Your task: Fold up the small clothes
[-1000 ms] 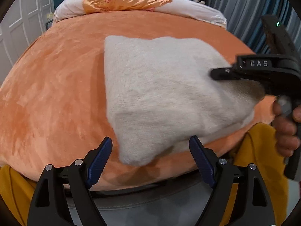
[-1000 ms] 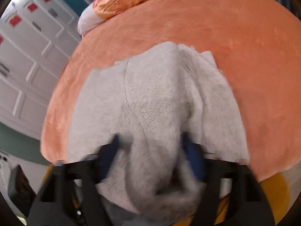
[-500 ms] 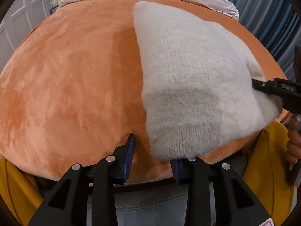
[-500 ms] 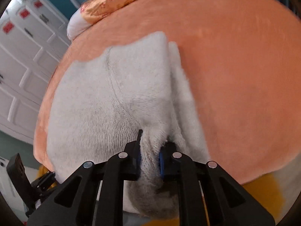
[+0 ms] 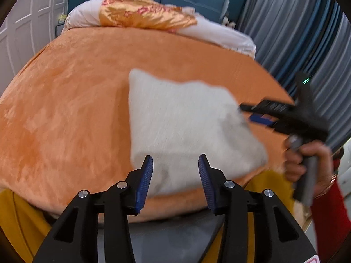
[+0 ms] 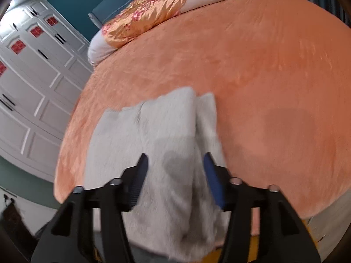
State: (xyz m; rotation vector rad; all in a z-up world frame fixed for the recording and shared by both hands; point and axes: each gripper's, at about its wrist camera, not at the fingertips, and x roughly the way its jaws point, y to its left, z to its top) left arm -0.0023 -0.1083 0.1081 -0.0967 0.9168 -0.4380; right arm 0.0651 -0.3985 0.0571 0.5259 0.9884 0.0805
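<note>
A folded white knitted garment [image 5: 186, 120] lies on the orange bed cover [image 5: 76, 98] near its front edge. My left gripper [image 5: 175, 160] hovers above the garment's near edge. Its jaws are opening and its blue pads stand apart from the cloth. In the right wrist view the garment [image 6: 153, 135] shows a lengthwise fold line. My right gripper [image 6: 175, 160] is over the garment's near end, jaws opening, and the pads do not press the knit. From the left wrist view the right gripper [image 5: 246, 112] sits at the garment's right edge, held by a hand [image 5: 307, 160].
A white pillow with an orange satin cover [image 5: 144, 15] lies at the head of the bed. White wardrobe doors [image 6: 33, 76] stand to the left and grey-blue curtains [image 5: 296, 32] to the right. Yellow fabric [image 5: 269, 182] and a red sleeve [image 5: 329, 214] are at the bed's front edge.
The right gripper was pinched on a ridge of the garment and has let it go, jaws wide apart. The left gripper has lifted away from the near corner and its jaws have widened.
</note>
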